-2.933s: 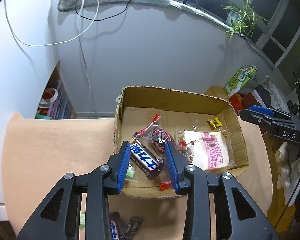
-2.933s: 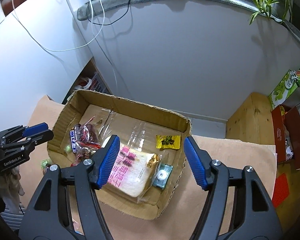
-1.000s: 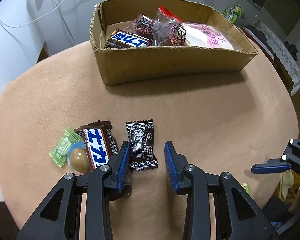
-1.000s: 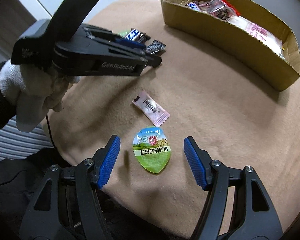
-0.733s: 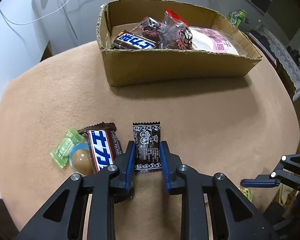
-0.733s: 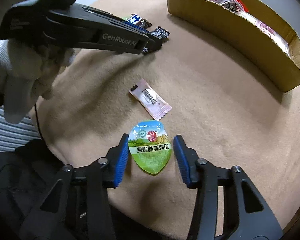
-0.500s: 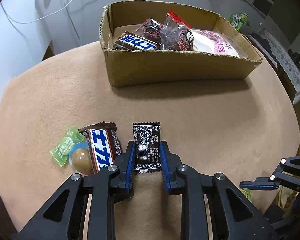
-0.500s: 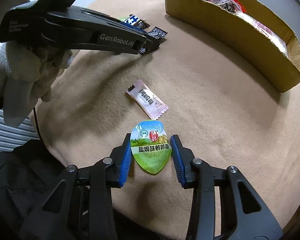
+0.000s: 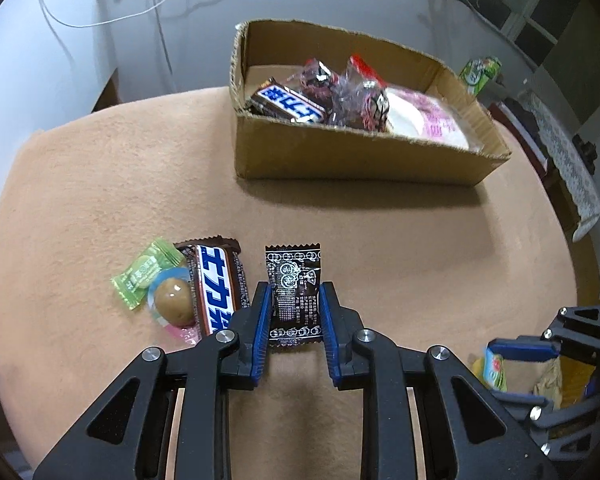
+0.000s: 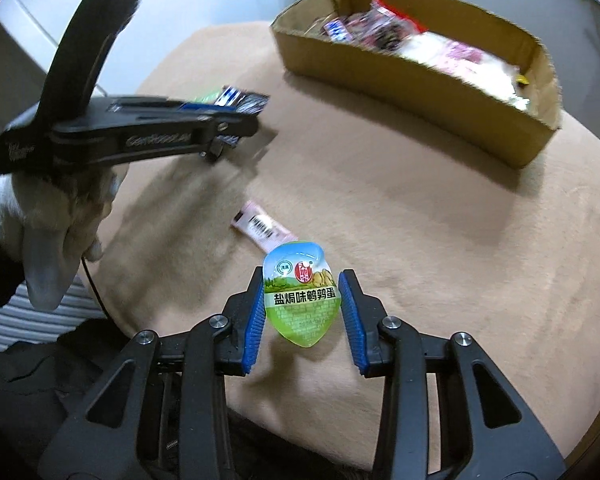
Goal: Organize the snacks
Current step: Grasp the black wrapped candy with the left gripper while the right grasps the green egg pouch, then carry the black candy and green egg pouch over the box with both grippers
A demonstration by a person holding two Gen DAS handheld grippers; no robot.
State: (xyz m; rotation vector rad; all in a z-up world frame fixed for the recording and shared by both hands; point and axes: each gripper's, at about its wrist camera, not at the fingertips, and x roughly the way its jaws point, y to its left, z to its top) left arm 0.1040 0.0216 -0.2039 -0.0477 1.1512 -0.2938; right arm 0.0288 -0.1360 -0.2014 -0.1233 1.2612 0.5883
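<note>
Both grippers have a snack in hand, and the step in progress is the carry to the open brown cardboard box point(image 9: 356, 156), which stands on the far side of the tan cloth-covered round table point(image 9: 100, 184) and serves as the landmark here.

Left gripper point(image 9: 293, 322): its blue-padded jaws are clamped on the sides of the small black printed candy wrapper point(image 9: 293, 280). On the box-near side of the table, just left of that wrapper, three items wait — a brown and blue chocolate bar point(image 9: 216, 284), a round clear-packed egg snack point(image 9: 172, 300) and a green twist candy point(image 9: 144, 274).

Right gripper point(image 10: 303, 312): its jaws have just been closing and now pinch the green teardrop-shaped sealed cup with a foil lid point(image 10: 300, 296) between them. The cup appears clear of the table. A pink flat sachet point(image 10: 262, 232) lies on the cloth between the cup and the box.

To perform the carry well:
- Keep both grips steady; the wrapper is thin and can slip if you ease off.
- Raise each snack above the box rim before crossing it — the near wall stands high.
- Keep the two grippers well apart as they converge on the box.
- Release over bare cardboard floor, not on the packets already piled inside.
</note>
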